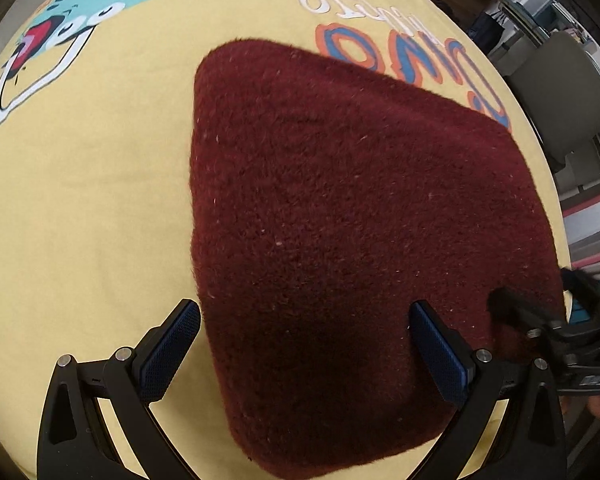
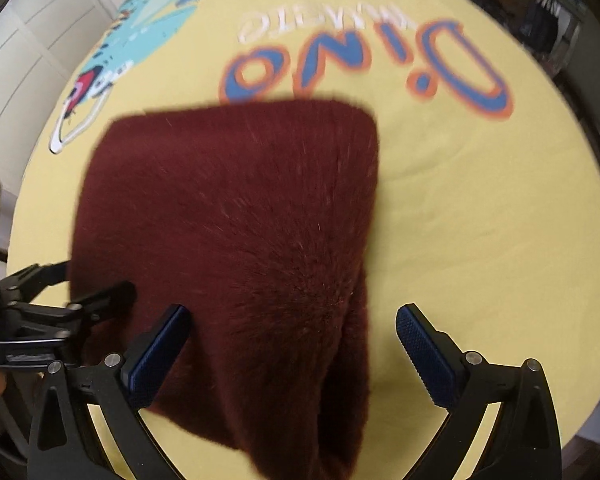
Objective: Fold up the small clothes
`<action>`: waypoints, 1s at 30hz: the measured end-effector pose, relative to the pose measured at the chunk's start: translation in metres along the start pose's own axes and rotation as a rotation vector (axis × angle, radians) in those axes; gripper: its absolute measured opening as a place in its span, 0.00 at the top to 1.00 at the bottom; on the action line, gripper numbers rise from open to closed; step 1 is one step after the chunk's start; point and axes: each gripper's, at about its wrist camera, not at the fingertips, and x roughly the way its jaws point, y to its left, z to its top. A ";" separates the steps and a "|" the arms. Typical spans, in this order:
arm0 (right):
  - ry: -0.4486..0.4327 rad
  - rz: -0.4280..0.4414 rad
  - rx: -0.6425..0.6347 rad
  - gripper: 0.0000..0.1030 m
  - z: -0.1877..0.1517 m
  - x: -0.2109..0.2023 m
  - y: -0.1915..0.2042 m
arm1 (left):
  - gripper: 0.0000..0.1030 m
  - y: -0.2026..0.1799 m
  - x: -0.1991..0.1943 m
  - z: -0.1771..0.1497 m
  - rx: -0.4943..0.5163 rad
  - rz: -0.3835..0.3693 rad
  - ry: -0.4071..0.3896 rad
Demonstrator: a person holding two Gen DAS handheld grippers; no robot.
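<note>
The folded dark red garment point(image 1: 340, 220) lay near the yellow tabletop point(image 1: 80, 200) edge; the left tool point(image 1: 304, 344) and right tool point(image 2: 292, 344) stood wide apart, gripping nothing.

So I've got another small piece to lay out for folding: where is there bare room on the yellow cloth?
Free: the yellow cloth right of the maroon knit, below the blue-orange lettering; and the stretch left of the knit, below the dinosaur print. Crowded: the near edge, where the left gripper and right gripper, both open, straddle the knit.
</note>
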 end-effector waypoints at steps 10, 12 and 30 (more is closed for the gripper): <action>-0.020 0.184 0.079 0.01 -0.014 0.040 -0.020 | 0.00 0.010 0.015 -0.014 -0.042 -0.017 -0.023; -0.009 0.210 0.106 0.01 -0.016 0.045 -0.022 | 0.00 0.007 0.014 -0.014 -0.015 0.000 -0.030; 0.025 0.301 0.174 0.47 -0.023 0.037 -0.005 | 0.45 0.005 0.011 -0.006 0.065 -0.099 -0.036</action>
